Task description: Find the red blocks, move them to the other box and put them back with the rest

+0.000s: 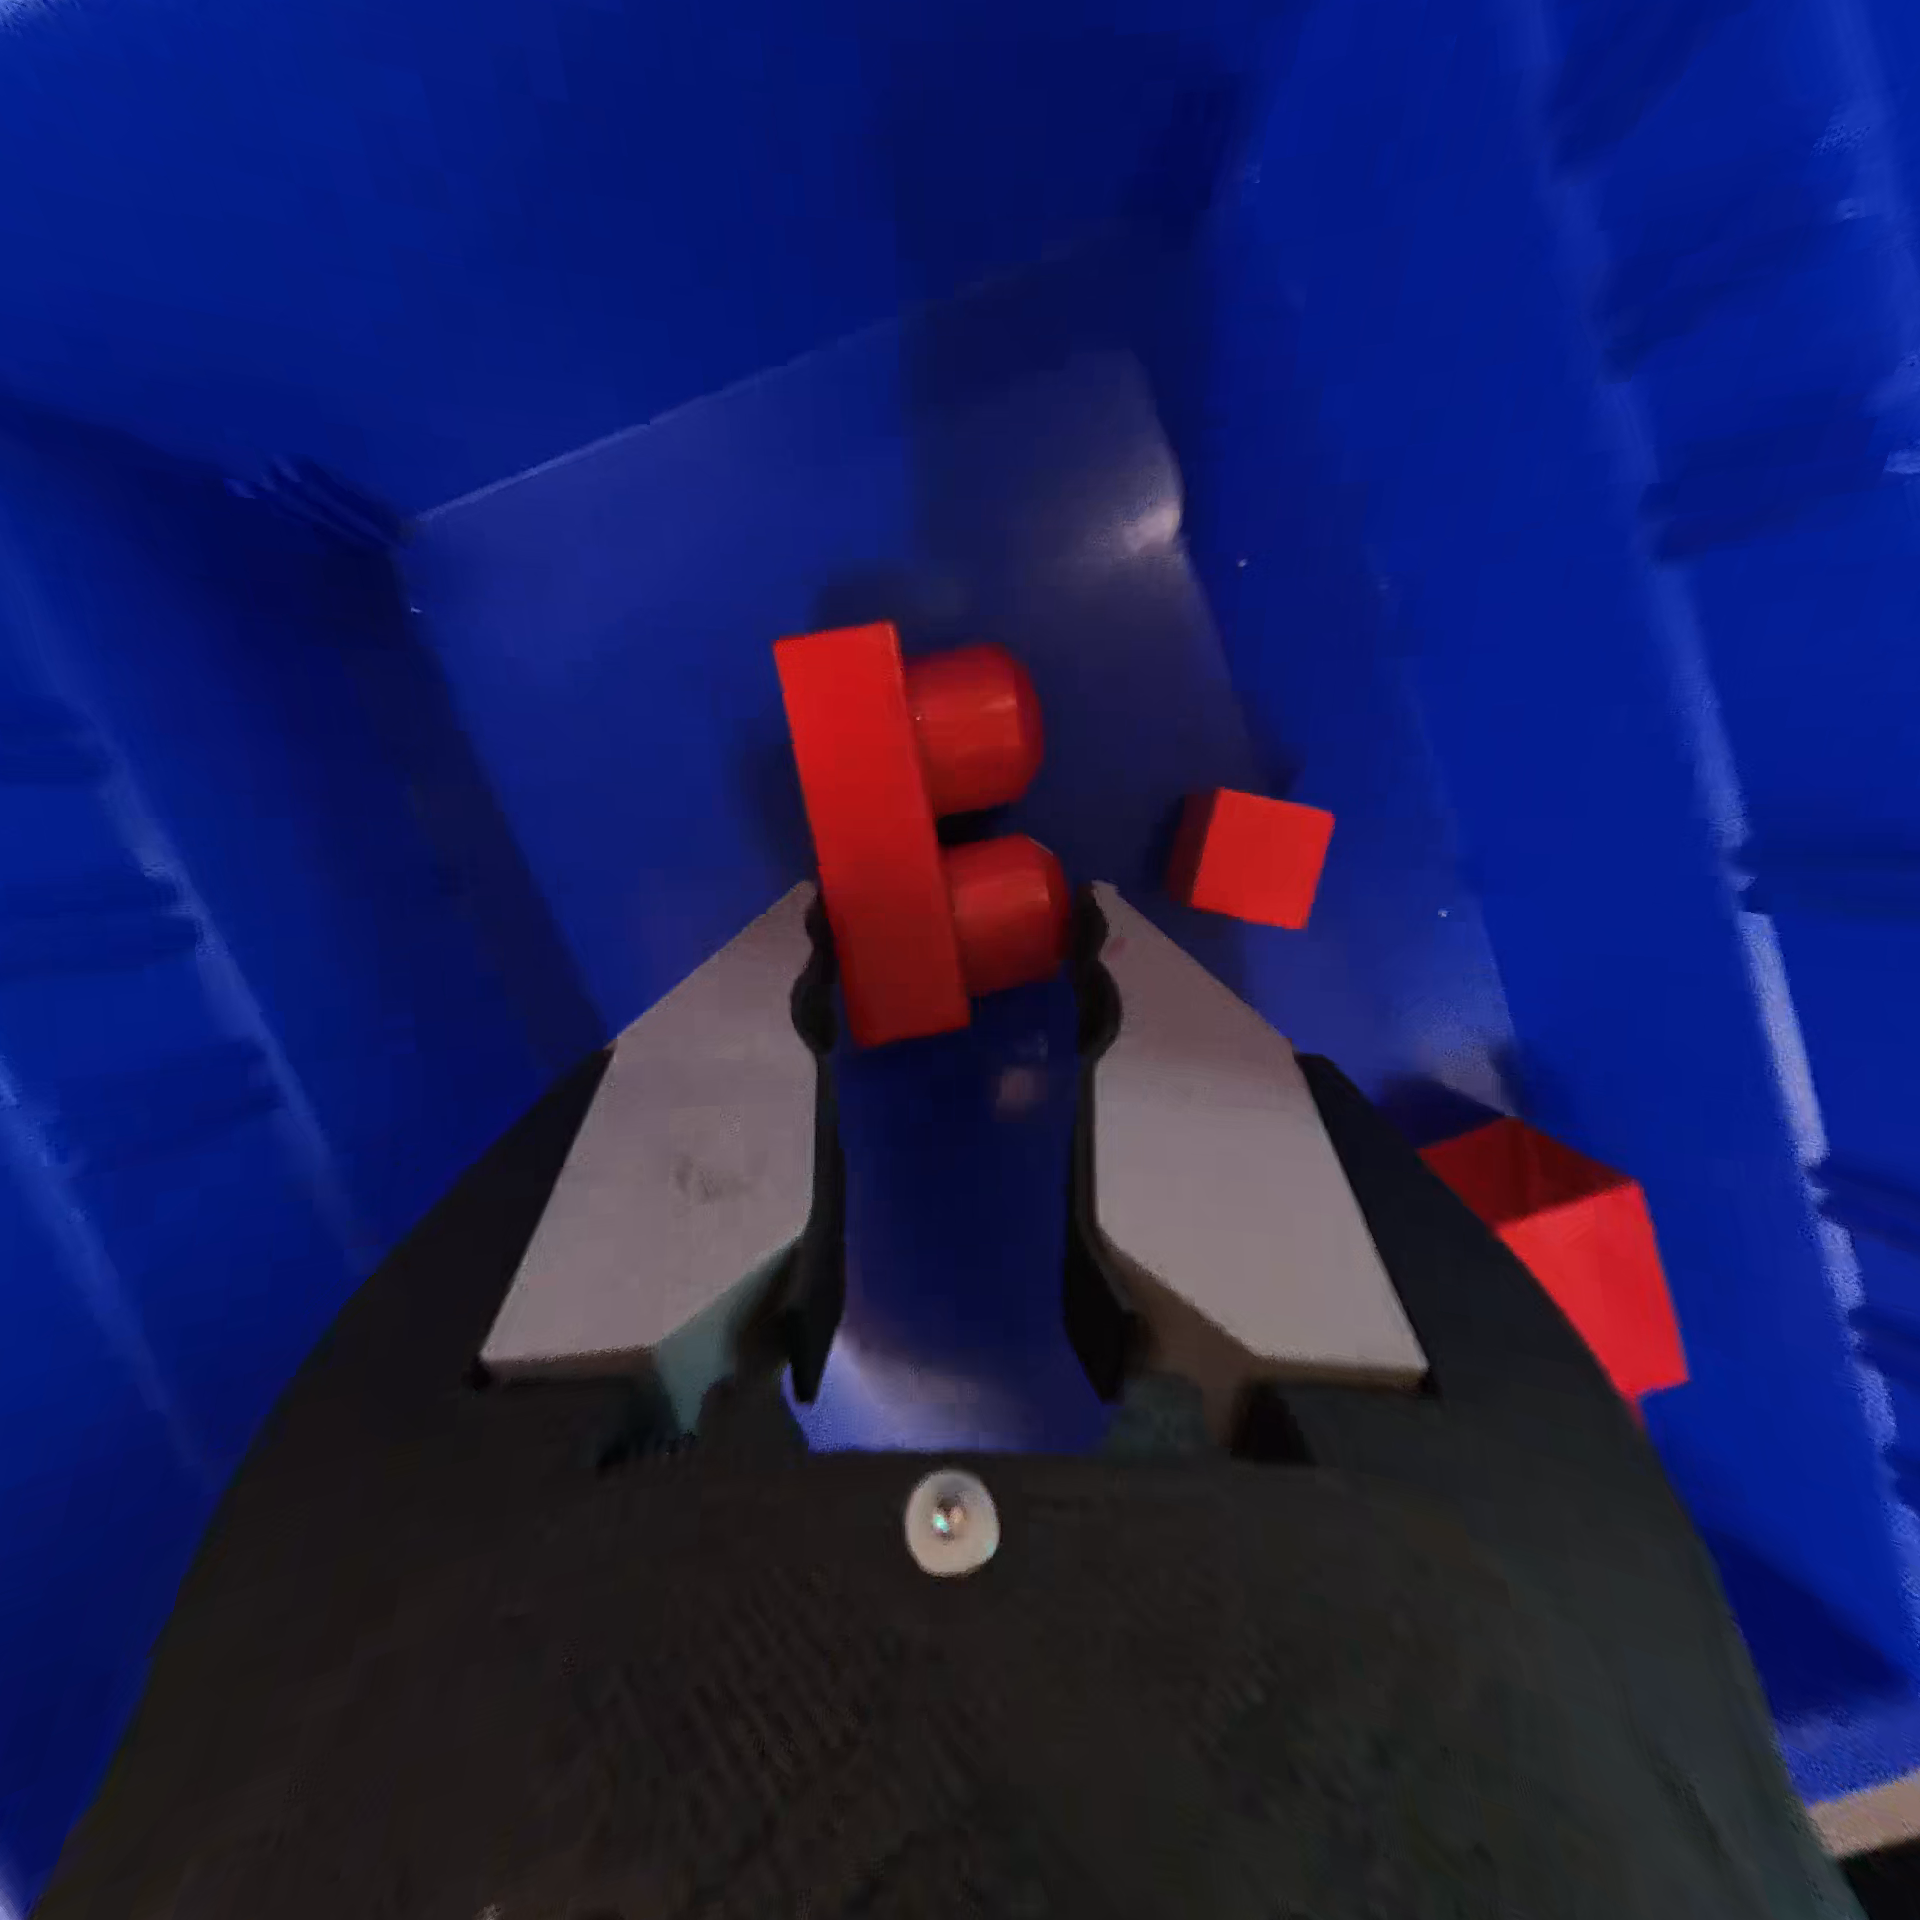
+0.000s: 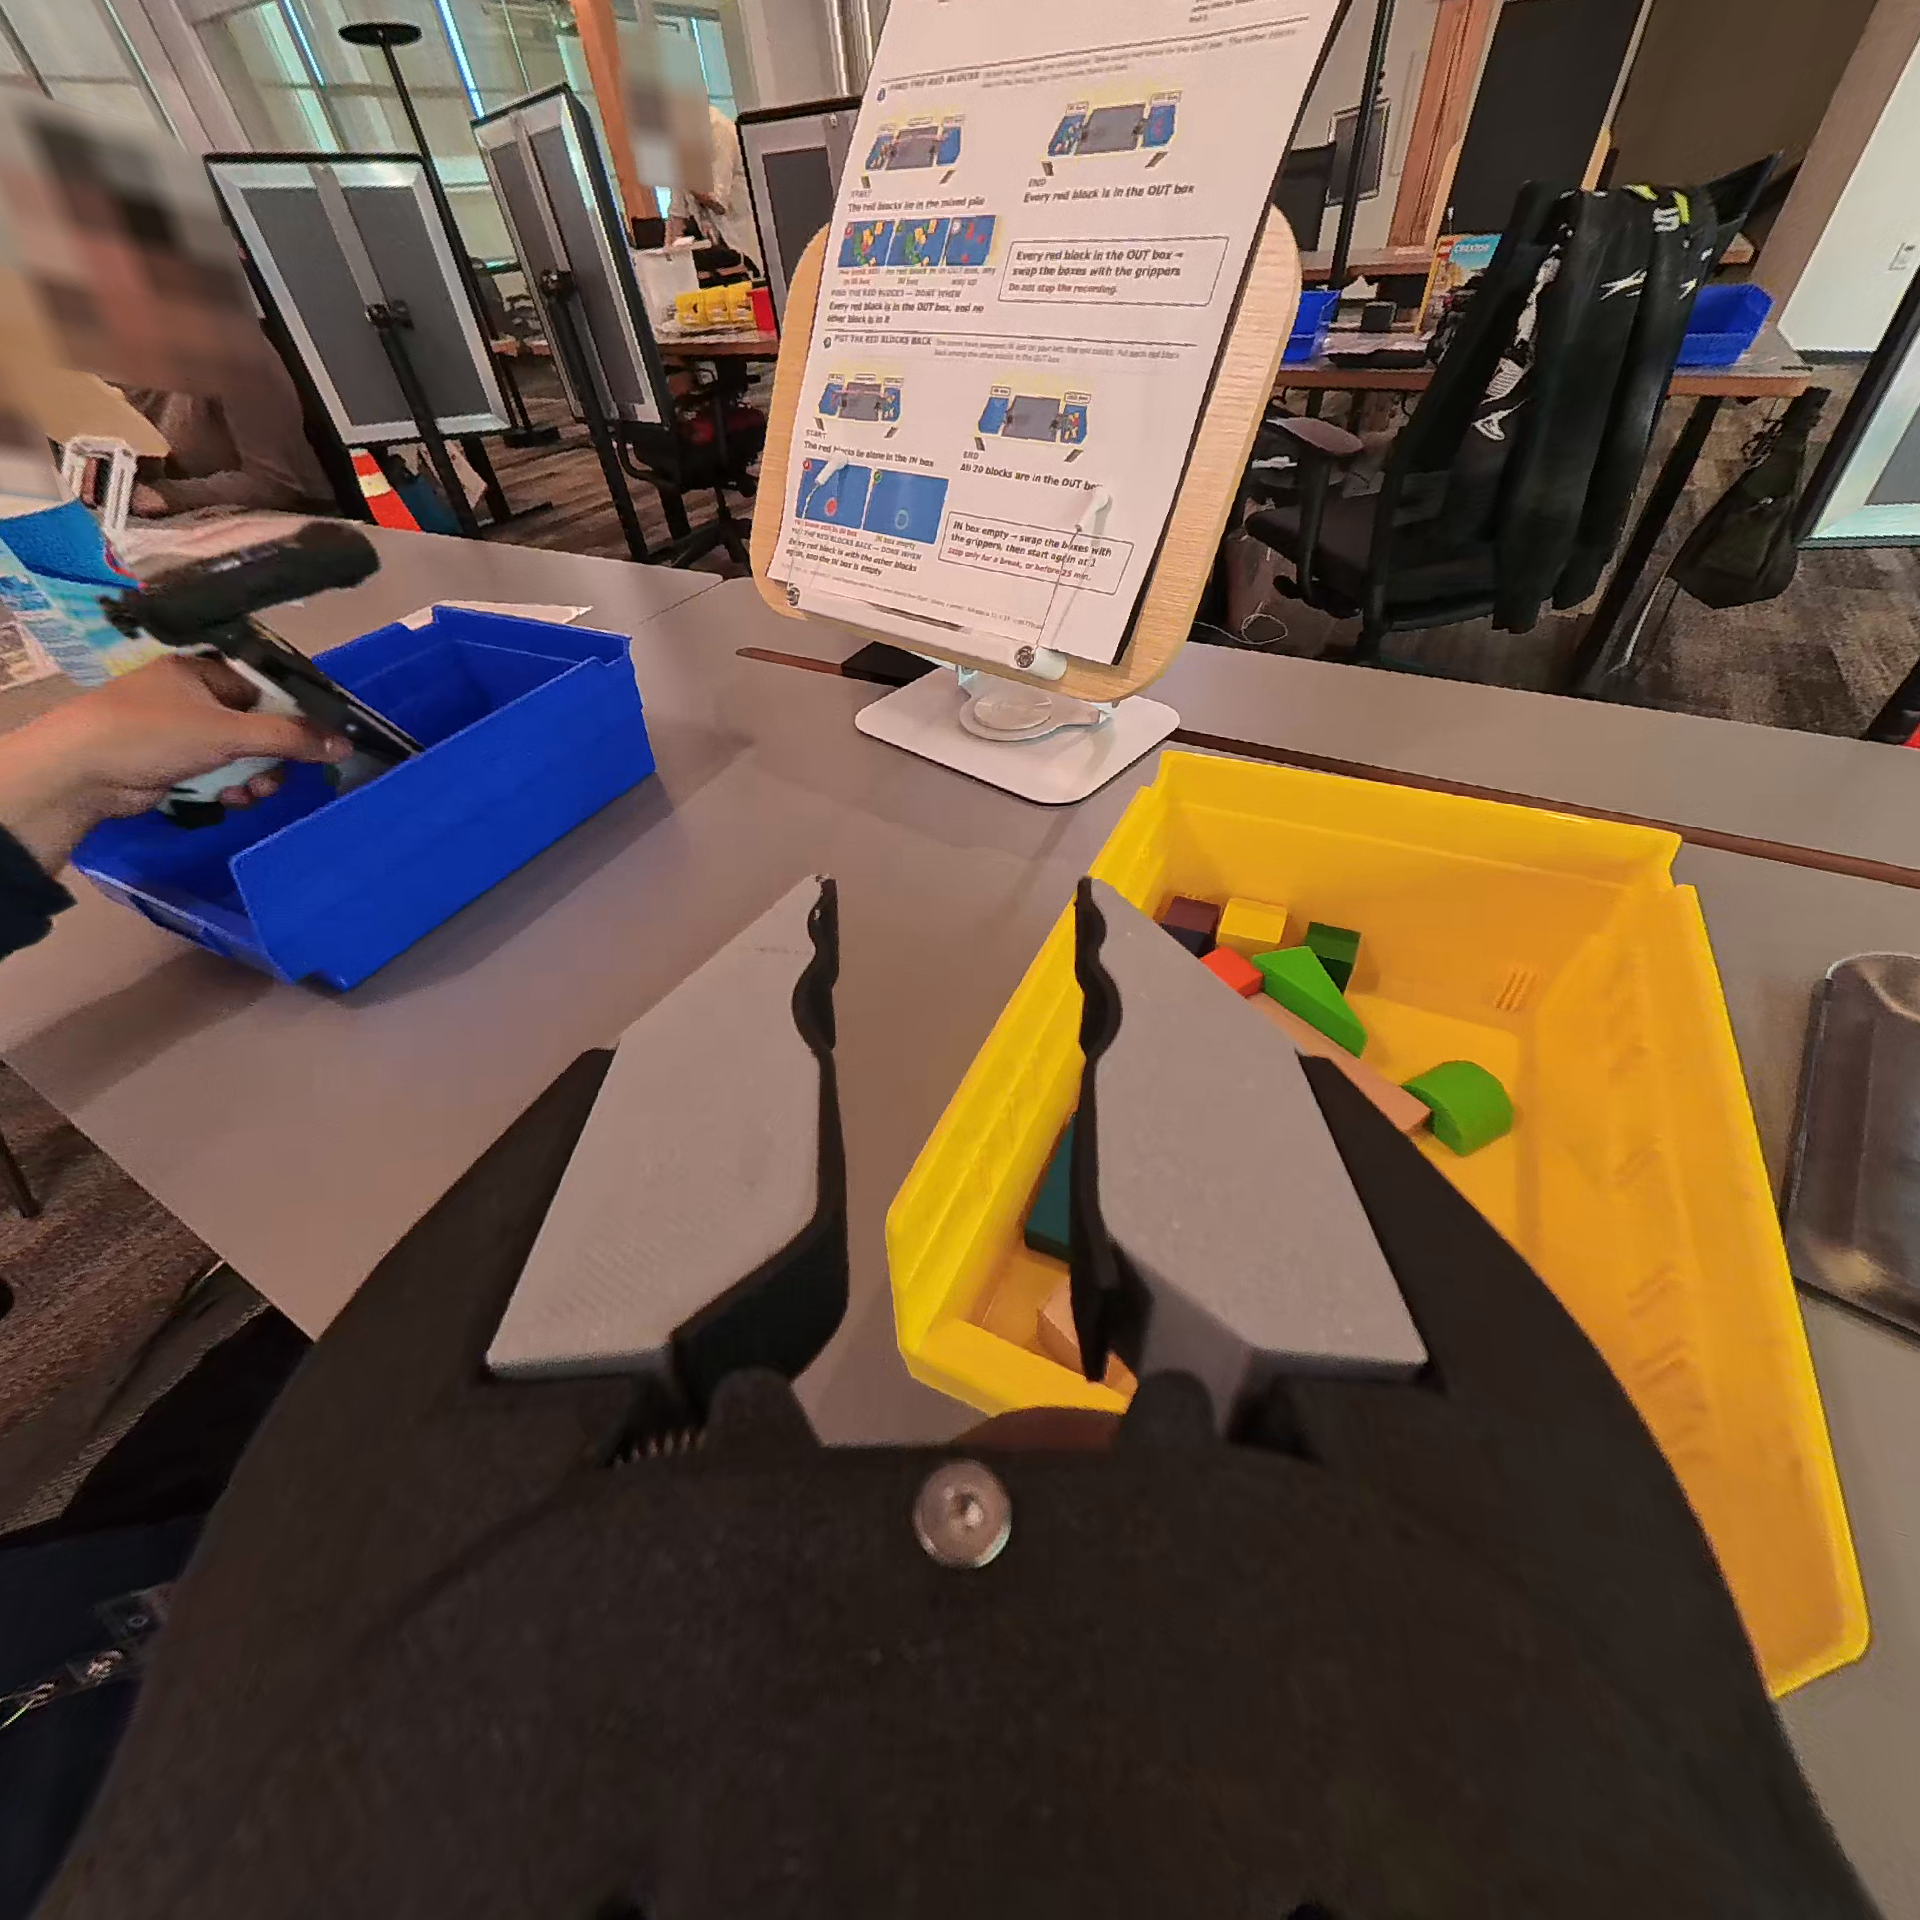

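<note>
**Wide jaws over a red pegged block in the blue bin**

Black, grainy plastic of the left gripper (image 1: 951, 904) fills the lower part of its own view and hides the near floor of the blue bin (image 1: 520, 312). Its grey wedge fingers stand wide apart around the lower end of a red two-peg block (image 1: 883, 831), a flat slab with two round studs. Motion blur hides whether either pad touches it. A red cube (image 1: 1252, 857) lies just right of it on the glossy floor. A larger red block (image 1: 1569, 1247) near the bin's right wall is partly covered by the gripper body.

From the right wrist, a hand (image 2: 114, 748) holds the left gripper down inside the blue bin at the desk's (image 2: 468, 1039) left edge, fingertips out of sight.

The right gripper (image 2: 951, 904) hangs equally wide open and holds nothing, above the left wall of the yellow bin (image 2: 1621, 1143). Its right finger covers much of the bin's wooden pile: a green wedge (image 2: 1314, 997), a green half-round (image 2: 1460, 1107) and small cubes show. A dull metal object (image 2: 1860, 1122) is cut off at the desk's right edge.
</note>
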